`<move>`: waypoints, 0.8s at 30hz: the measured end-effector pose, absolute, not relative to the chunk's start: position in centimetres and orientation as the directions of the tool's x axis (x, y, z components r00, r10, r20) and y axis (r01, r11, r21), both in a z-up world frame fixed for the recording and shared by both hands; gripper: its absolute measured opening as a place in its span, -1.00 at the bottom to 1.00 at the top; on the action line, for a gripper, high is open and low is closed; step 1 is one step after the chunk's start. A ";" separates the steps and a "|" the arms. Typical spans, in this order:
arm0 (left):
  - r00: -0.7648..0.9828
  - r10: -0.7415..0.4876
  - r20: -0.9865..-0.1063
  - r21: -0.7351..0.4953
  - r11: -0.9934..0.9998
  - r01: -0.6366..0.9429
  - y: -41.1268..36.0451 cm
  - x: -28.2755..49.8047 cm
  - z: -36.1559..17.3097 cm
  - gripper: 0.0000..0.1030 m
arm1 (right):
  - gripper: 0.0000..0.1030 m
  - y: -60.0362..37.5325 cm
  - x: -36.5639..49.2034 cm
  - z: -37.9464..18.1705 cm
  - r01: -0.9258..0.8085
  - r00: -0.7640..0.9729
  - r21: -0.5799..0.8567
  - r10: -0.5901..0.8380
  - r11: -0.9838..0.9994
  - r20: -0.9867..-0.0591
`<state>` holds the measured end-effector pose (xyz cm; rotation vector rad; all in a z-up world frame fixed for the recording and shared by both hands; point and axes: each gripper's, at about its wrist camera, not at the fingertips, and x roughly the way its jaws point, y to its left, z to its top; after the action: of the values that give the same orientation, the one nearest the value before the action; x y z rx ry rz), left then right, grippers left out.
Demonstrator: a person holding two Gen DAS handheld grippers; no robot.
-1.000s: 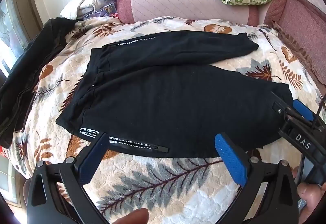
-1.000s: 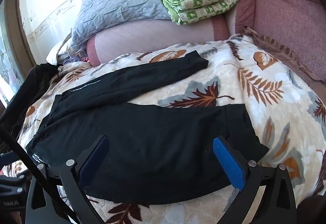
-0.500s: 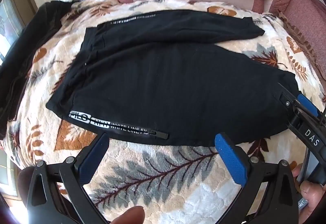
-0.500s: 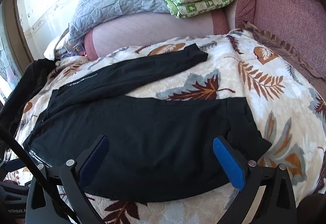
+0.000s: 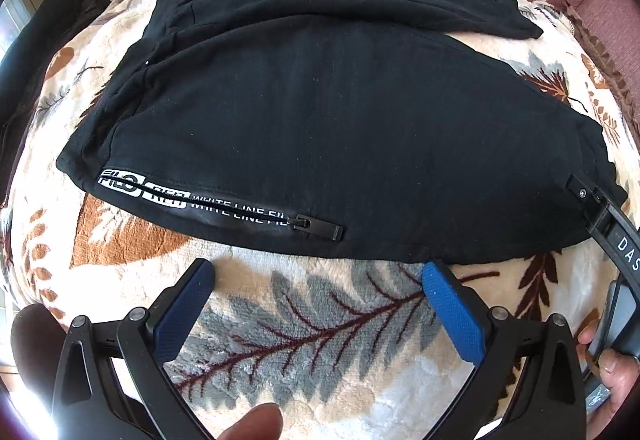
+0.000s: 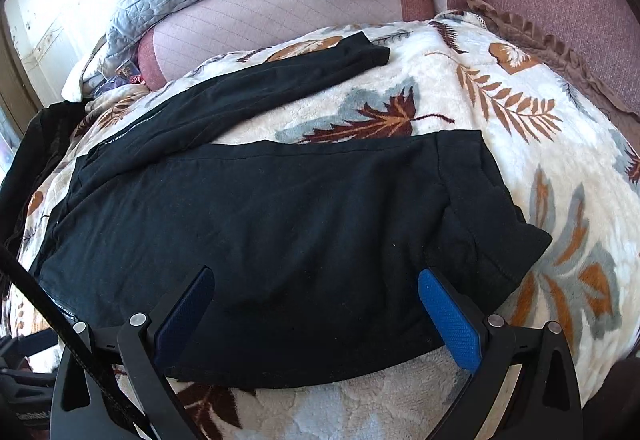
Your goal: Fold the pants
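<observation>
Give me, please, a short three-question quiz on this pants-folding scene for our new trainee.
1. True or false: the left gripper is shut on the black pants.
2. What lies directly under the pants: A) bare mattress, B) leaf-print blanket, C) wooden table?
3. Fill in: the zipper pull sits near the pants' ____ edge in the left wrist view.

Key: 1 false, its jaws stand open; 2 B; 3 near.

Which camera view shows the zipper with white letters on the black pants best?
The left wrist view: the zipper and its white lettering lie sharp just ahead of the open left claw. The right wrist view shows the pants, but that zipper cannot be made out there.
</observation>
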<state>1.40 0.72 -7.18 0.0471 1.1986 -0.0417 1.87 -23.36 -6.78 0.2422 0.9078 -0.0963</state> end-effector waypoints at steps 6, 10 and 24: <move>0.360 -0.009 -0.933 0.011 0.998 0.054 0.7 1.1 -7.3 1.00 | 1.00 -23.7 1.9 -7.0 0.203 0.625 0.203 0.033 0.958 -0.780; 0.352 -0.011 -0.936 0.008 0.999 0.052 0.9 1.3 -7.4 1.00 | 1.00 -24.5 1.6 -7.1 0.225 0.646 0.269 0.064 0.936 -0.761; 0.379 -0.008 -0.925 0.021 0.997 0.071 0.8 0.0 -7.2 1.00 | 1.00 -24.8 1.6 -7.2 0.238 0.642 0.289 0.073 0.927 -0.763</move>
<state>0.00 0.80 -7.17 0.0604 1.1809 -0.0505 1.61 -24.82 -7.17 0.3839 0.8739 -0.0968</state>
